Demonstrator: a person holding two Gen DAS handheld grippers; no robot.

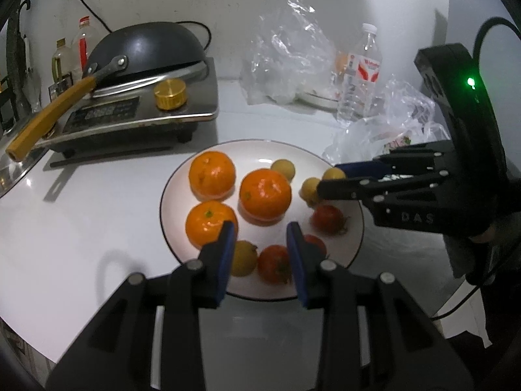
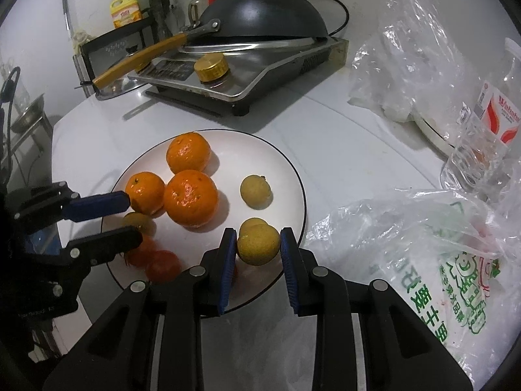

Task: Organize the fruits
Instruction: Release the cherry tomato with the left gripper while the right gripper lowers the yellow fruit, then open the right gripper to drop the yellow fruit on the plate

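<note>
A white plate [image 1: 182, 176] [image 2: 276, 156] holds three oranges [image 1: 265, 194] [image 2: 190, 197], several small yellow fruits and several small red fruits [image 1: 327, 218] [image 2: 162, 265]. My left gripper [image 1: 260, 238] is open over the plate's near edge, with a yellow fruit [image 1: 242, 257] and a red fruit [image 1: 273, 264] below the gap between its fingers. My right gripper [image 2: 258, 244] is open, its blue pads on either side of a yellow fruit [image 2: 258, 244] at the plate's edge, close but with small gaps. Another yellow fruit [image 2: 255, 191] lies farther in.
An induction cooker [image 1: 130, 110] [image 2: 247, 75] with an overturned black wok [image 1: 146, 49] and a gold knob stands behind the plate. Plastic bags [image 2: 423, 244] [image 1: 293, 55], a water bottle [image 1: 361, 75] and oil bottles [image 2: 125, 8] surround the white table.
</note>
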